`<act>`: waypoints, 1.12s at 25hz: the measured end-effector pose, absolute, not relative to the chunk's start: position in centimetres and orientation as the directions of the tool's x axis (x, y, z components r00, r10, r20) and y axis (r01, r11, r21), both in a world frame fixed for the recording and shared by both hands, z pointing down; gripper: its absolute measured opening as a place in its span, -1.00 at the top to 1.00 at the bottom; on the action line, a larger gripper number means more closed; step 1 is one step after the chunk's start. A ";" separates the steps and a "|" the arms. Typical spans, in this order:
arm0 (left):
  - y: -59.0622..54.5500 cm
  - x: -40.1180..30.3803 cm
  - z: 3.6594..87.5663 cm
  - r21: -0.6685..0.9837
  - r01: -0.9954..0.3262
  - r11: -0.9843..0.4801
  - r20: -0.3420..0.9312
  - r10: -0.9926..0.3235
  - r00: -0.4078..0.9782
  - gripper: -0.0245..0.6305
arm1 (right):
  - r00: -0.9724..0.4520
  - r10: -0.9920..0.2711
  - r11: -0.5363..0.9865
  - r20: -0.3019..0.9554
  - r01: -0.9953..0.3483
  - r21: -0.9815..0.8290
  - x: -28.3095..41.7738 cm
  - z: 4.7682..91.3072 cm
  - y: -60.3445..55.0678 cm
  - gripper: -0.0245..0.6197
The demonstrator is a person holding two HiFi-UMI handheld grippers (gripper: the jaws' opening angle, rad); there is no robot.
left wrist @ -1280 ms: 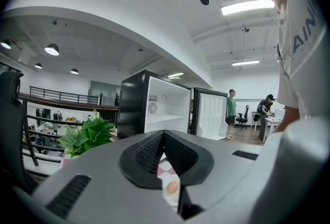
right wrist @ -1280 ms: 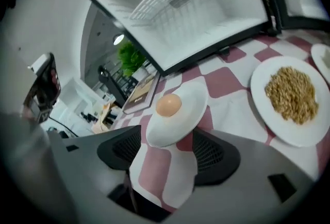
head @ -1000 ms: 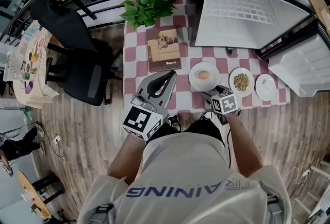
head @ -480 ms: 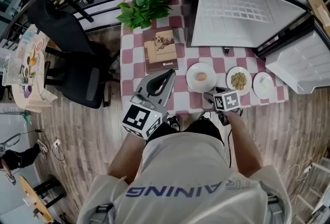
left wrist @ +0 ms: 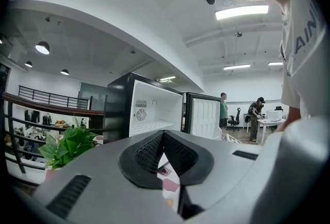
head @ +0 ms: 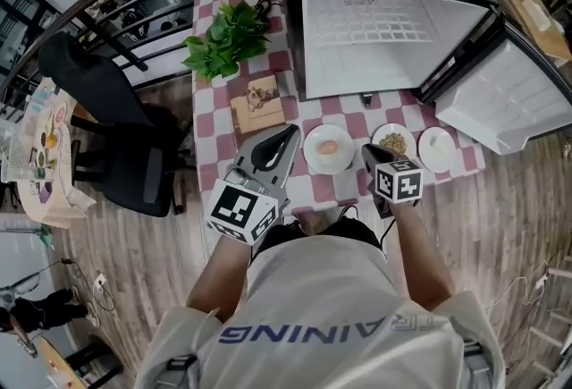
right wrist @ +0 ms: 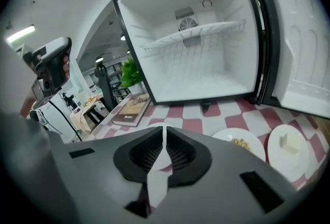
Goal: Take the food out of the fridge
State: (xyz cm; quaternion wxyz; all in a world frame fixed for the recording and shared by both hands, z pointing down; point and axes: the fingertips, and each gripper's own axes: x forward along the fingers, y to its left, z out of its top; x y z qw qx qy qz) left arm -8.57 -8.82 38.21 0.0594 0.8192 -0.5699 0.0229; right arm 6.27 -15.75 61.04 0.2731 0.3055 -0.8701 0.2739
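Food: I count three servings, all already out on the checked table, each on its own white plate.
Egg plate: holds a pale round item, maybe an egg. It sits between my two sets of fingertips, a little ahead of them.
Grain plate: holds brownish grains or nuts. It is just beside the right fingertips, on their outer side.
Block plate: holds a small white block. It is farther out past the right fingertips, next to the grain plate.
Fridge: straight beyond the right fingertips, with the door swung wide. The wire shelf and the floor look bare, and I spot no food inside.
Right gripper: the jaws have just been closing. The pads are now pressed together with nothing between them. It hangs above the table, tilted down toward the plates.
Left gripper: the pads are pressed together too, pinching nothing. It is about level and points at the fridge.
Done: I judge the unloading itself finished, since every plate I can find is on the table in front of the open fridge.
Left: probably nothing to fetch. Maybe shutting the door, though the task doesn't ask for it.
Beyond: a book and a potted plant lie ahead and left of the left fingertips. A chair stands off the table's left edge.
Unsure: the door's inner racks show only partly, so I can't rule out something there.
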 end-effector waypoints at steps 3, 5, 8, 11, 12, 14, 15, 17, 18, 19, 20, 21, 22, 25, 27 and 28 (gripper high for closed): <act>-9.7 -7.9 37.5 0.059 -0.934 -0.351 0.100 -0.929 0.356 0.90 | -0.689 -0.454 0.672 0.564 -0.681 -0.291 6.5 57.4 -17.1 0.82; -10.2 -7.6 36.8 0.047 -0.934 -0.355 0.093 -0.929 0.358 0.90 | -0.698 -0.501 0.668 0.512 -0.687 -0.284 6.8 54.8 -18.3 0.82; -10.7 -7.1 35.9 0.027 -0.932 -0.362 0.079 -0.928 0.363 0.90 | -0.713 -0.553 0.670 0.432 -0.688 -0.278 7.3 50.7 -19.6 0.82; -11.0 -6.9 35.0 0.015 -0.932 -0.361 0.063 -0.930 0.362 0.90 | -0.723 -0.599 0.679 0.345 -0.686 -0.261 7.8 46.3 -20.5 0.83; -11.2 -6.9 34.8 0.013 -0.933 -0.359 0.059 -0.931 0.359 0.90 | -0.726 -0.612 0.682 0.313 -0.685 -0.254 7.8 44.8 -20.7 0.82; -11.5 -7.0 34.6 0.013 -0.935 -0.354 0.055 -0.933 0.355 0.90 | -0.731 -0.636 0.692 0.248 -0.682 -0.238 7.9 41.9 -20.8 0.82; -11.6 -7.0 34.6 0.015 -0.936 -0.352 0.055 -0.934 0.352 0.90 | -0.733 -0.645 0.697 0.215 -0.680 -0.228 8.0 40.5 -20.8 0.83; -11.8 -6.8 34.6 0.017 -0.937 -0.349 0.054 -0.935 0.350 0.90 | -0.737 -0.658 0.710 0.155 -0.675 -0.201 8.2 38.0 -20.7 0.84; -11.9 -6.7 34.6 0.016 -0.937 -0.349 0.052 -0.935 0.350 0.90 | -0.739 -0.662 0.716 0.129 -0.674 -0.185 8.2 36.9 -20.7 0.85; -12.0 -6.6 34.4 0.015 -0.937 -0.350 0.048 -0.935 0.350 0.90 | -0.740 -0.664 0.721 0.107 -0.672 -0.171 8.3 35.8 -20.6 0.86; -12.0 -6.5 34.3 0.013 -0.936 -0.351 0.045 -0.935 0.351 0.90 | -0.741 -0.666 0.725 0.087 -0.670 -0.160 8.3 34.9 -20.5 0.86; -12.0 -6.5 34.1 0.011 -0.936 -0.352 0.041 -0.935 0.352 0.90 | -0.742 -0.667 0.728 0.070 -0.669 -0.152 8.3 34.0 -20.3 0.86; -11.9 -6.4 33.9 0.010 -0.936 -0.352 0.039 -0.935 0.352 0.90 | -0.743 -0.667 0.731 0.056 -0.667 -0.146 8.4 33.3 -20.1 0.86; -12.1 -6.4 33.6 0.003 -0.937 -0.348 0.030 -0.937 0.348 0.90 | -0.741 -0.671 0.735 0.029 -0.669 -0.111 8.6 32.0 -20.0 0.86; -12.2 -6.5 33.5 0.000 -0.939 -0.343 0.026 -0.939 0.342 0.90 | -0.738 -0.674 0.734 0.027 -0.673 -0.091 8.6 31.8 -20.2 0.86; -12.3 -6.5 33.5 0.000 -0.940 -0.341 0.026 -0.940 0.341 0.90 | -0.738 -0.674 0.733 0.028 -0.674 -0.091 8.7 31.8 -20.3 0.86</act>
